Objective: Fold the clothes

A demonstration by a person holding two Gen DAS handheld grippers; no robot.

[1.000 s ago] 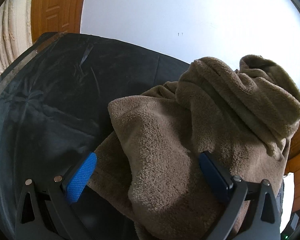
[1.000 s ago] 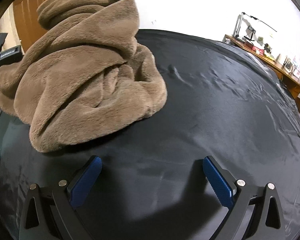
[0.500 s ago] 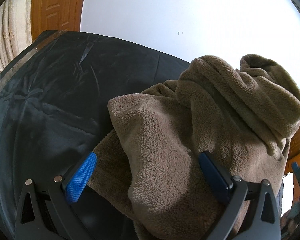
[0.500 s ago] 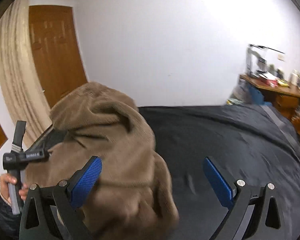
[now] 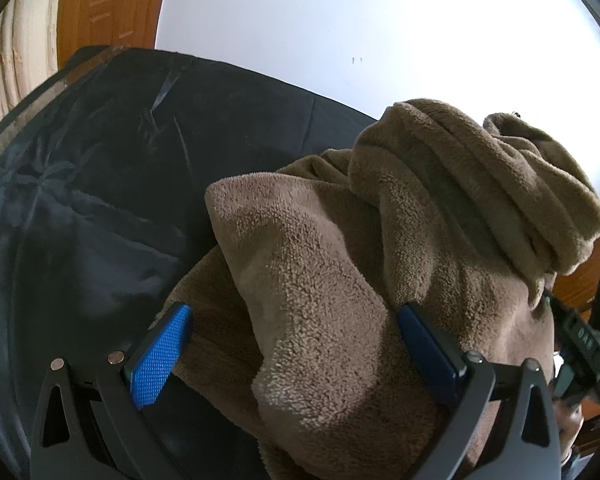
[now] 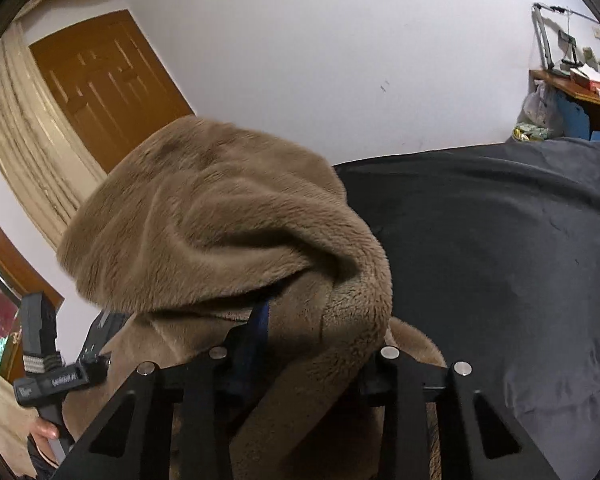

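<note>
A crumpled brown fleece garment (image 5: 360, 280) lies heaped on a black sheet (image 5: 80, 200). My left gripper (image 5: 296, 344) is open, and a thick fold of the fleece fills the gap between its blue pads (image 5: 160, 356). In the right wrist view the same brown fleece garment (image 6: 220, 220) rises in a mound over the black sheet (image 6: 500, 260). My right gripper (image 6: 308, 316) is shut on a fold at the mound's lower edge. One blue pad (image 6: 260, 320) shows; the other is buried in the pile.
A wooden door (image 6: 108, 80) and a cream curtain (image 6: 20, 140) stand at the left behind the bed. A cluttered desk (image 6: 580, 84) is at the far right. A hand (image 6: 44, 428) holds the left gripper's handle (image 6: 48, 364).
My right gripper swung from the bare sheet over to the fleece mound and closed on a fold of it. The left gripper stayed open in the same place.
</note>
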